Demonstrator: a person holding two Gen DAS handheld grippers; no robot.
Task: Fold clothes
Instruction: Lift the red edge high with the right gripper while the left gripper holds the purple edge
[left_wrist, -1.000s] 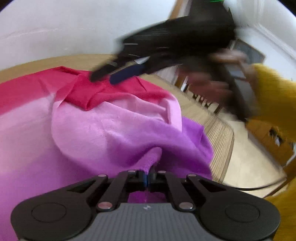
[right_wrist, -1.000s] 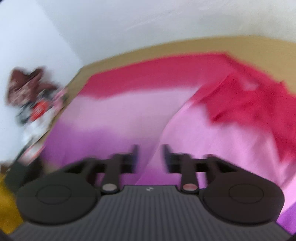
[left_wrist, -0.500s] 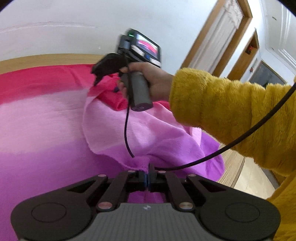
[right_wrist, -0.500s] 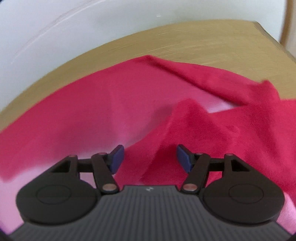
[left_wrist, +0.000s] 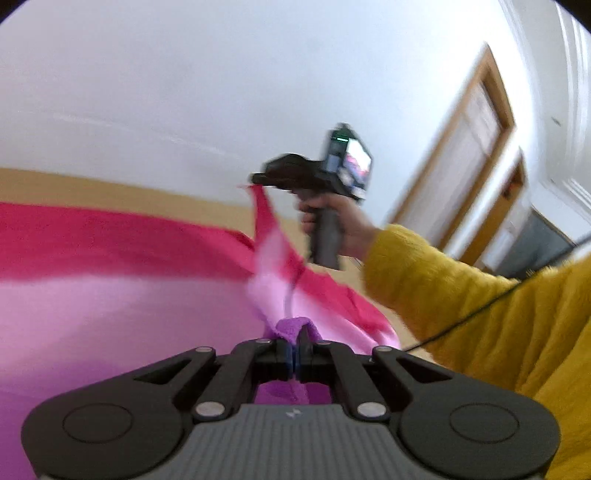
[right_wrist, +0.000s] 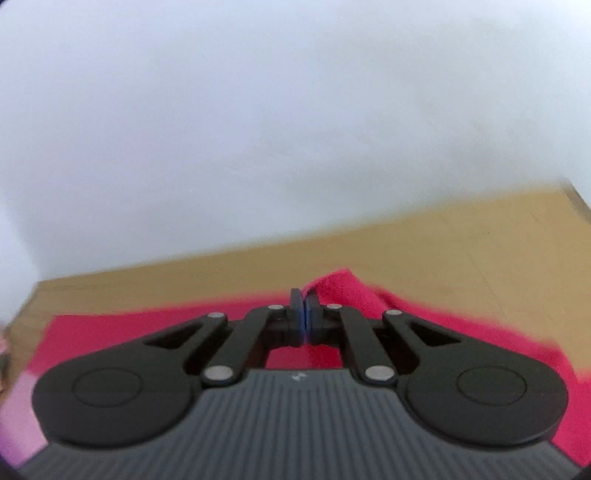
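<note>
- Pinching a purple fold of the cloth (left_wrist: 110, 295), the left gripper (left_wrist: 295, 341) is seen with its jaws pressed together on the fabric, purple plush bunched above and below the pads.
- The cloth is spread over a tan wooden table (left_wrist: 92, 188); it is banded red at the side nearest the white wall (left_wrist: 184, 74), pale pink in the middle and purple nearest the left gripper.
- The right gripper (right_wrist: 304, 314) is clamped on a red corner of the cloth; its jaws have just been closing, and red fabric is caught between them and peaks just beyond the tips.
- In the left wrist view that red corner is drawn up off the table into a taut strip, red at the top and pink lower down, toward the wall.
- The right gripper's handle is held by a hand (left_wrist: 341, 225) in a mustard-yellow fleece sleeve (left_wrist: 480, 314); a thin black cable (left_wrist: 480, 310) crosses the sleeve.
- A wooden door frame (left_wrist: 476, 147) is seen beyond the sleeve, away from the table.
- Both views are motion-blurred.
</note>
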